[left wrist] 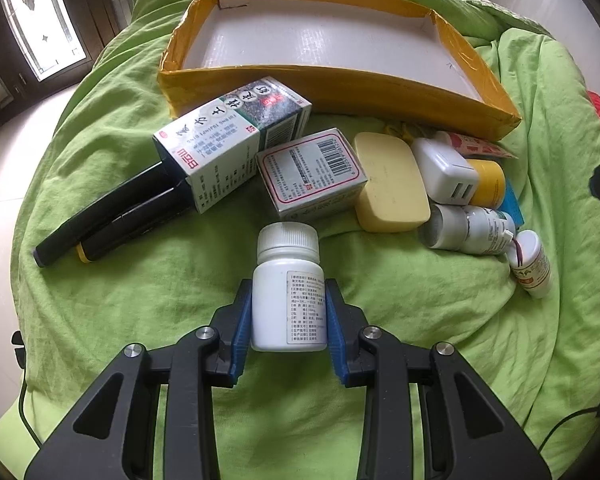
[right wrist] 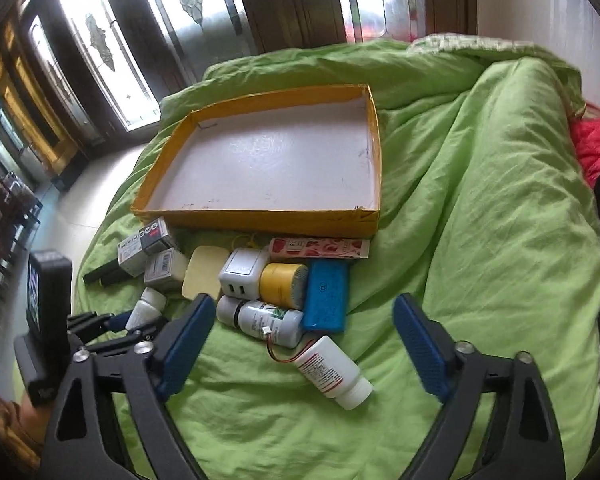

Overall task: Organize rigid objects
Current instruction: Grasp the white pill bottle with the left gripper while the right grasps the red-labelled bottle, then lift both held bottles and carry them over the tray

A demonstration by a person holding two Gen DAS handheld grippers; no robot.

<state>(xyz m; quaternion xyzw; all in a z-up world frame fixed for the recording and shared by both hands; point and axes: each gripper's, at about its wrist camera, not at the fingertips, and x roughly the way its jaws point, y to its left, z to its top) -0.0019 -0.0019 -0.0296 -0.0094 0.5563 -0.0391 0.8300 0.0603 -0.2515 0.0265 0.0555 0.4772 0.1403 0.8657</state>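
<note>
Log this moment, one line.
left gripper: shut on white bottle | right gripper: open, nothing held | yellow tray: empty

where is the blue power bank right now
In the right wrist view the blue power bank lies on the green blanket, right of the yellow-capped jar and just below the red patterned packet, in front of the yellow tray.

glossy plastic bottle point(left wrist: 288, 292), wrinkled (matt) cloth quilt point(left wrist: 148, 288)

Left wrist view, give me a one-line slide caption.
Left gripper clamps a white pill bottle above a green quilt, the yellow tray beyond.
</note>
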